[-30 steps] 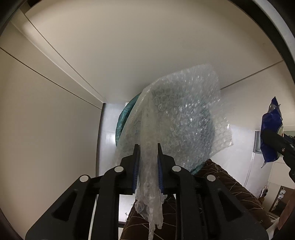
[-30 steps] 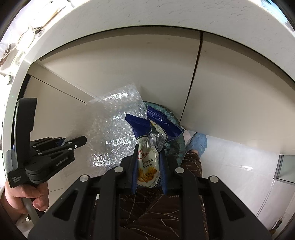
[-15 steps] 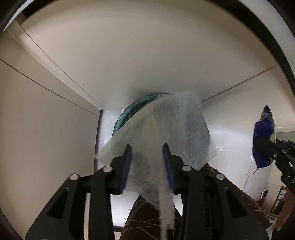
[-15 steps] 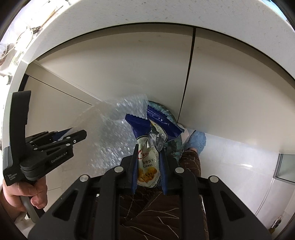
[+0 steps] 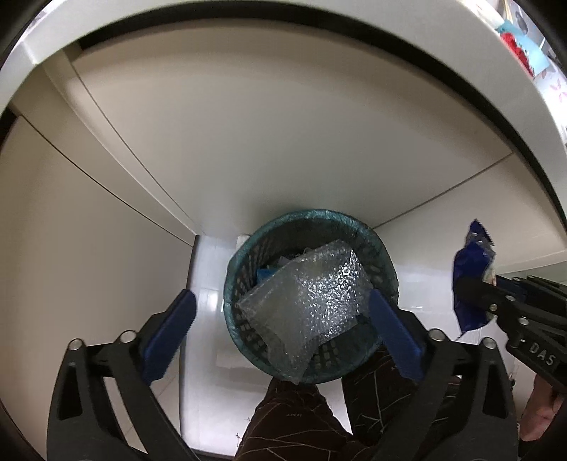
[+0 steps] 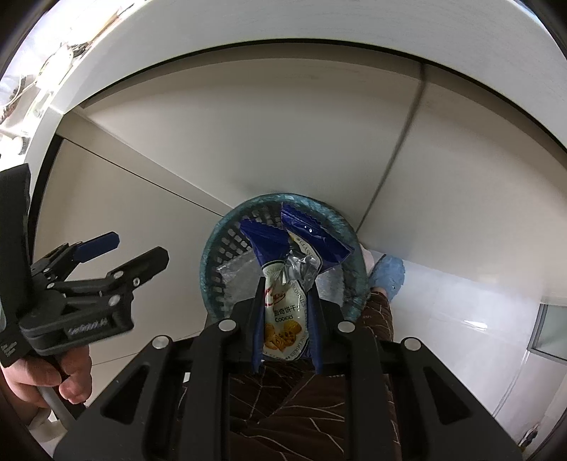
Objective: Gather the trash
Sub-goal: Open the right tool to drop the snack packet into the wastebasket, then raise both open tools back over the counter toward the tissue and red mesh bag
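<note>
A round teal mesh waste basket [image 5: 384, 255] stands on the white floor against beige cabinet doors. A sheet of clear bubble wrap [image 5: 312, 301] lies in it, one corner over the near rim. My left gripper [image 5: 283, 326] is wide open and empty above the basket; it also shows in the right wrist view [image 6: 136, 248]. My right gripper [image 6: 285, 315] is shut on a blue and white cookie bag [image 6: 287, 283], held over the basket [image 6: 212, 262]. In the left wrist view the bag [image 5: 473, 287] hangs right of the basket.
Beige cabinet doors [image 5: 248, 142] rise behind the basket under a white counter edge [image 6: 319, 25]. The person's brown patterned trouser leg [image 5: 319, 418] and a blue slipper [image 6: 388, 275] are beside the basket. White floor tiles [image 5: 205, 294] surround it.
My left gripper opened wide and let go of the bubble wrap, which dropped into the basket. My right gripper, still holding the cookie bag, has moved over the basket.
</note>
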The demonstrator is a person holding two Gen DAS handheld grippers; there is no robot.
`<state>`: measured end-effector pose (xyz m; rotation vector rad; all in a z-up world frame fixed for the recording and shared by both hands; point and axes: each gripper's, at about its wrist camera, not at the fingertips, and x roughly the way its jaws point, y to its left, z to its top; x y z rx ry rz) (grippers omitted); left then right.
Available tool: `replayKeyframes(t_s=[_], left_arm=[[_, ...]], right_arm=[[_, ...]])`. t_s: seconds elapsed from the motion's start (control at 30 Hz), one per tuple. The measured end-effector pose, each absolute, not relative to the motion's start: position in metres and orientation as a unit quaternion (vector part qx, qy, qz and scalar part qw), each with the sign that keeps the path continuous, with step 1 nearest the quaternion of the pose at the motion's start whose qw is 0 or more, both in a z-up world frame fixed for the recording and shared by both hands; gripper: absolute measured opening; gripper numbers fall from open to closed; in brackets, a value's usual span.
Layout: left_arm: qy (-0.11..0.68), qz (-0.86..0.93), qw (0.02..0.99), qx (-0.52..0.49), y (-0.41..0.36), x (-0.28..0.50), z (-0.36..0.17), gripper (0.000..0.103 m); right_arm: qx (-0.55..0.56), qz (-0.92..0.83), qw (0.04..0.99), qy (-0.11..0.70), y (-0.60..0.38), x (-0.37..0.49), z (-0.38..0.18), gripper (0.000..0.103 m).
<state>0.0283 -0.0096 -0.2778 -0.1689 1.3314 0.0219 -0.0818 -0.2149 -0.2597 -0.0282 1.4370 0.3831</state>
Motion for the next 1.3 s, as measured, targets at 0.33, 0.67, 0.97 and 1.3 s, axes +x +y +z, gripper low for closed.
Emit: replayKeyframes(t_s=[0.33, 0.67, 0.97, 1.3], left_arm=[[0.606, 0.030, 0.790, -0.092, 0.018, 0.022, -0.264, 0.097], [0.611, 0.045, 0.787, -0.073, 0.020, 0.024, -0.263, 0.097], [0.622, 0.049, 0.778, -0.071, 0.019, 0.026, -0.265, 0.097], [0.611, 0.033, 0.788, -0.069, 0.011, 0.031, -0.221, 0.097]], right_arm=[[-0.040, 0.195, 0.713, 0.672, -0.195, -0.081, -0.281, 0.026], [-0.047, 0.187, 0.727, 0.659, -0.195, -0.083, -0.270, 0.073], [-0.048, 0.164, 0.755, 0.633, -0.207, -0.085, -0.248, 0.091], [-0.047, 0.150, 0.790, 0.592, -0.221, -0.075, -0.194, 0.093]])
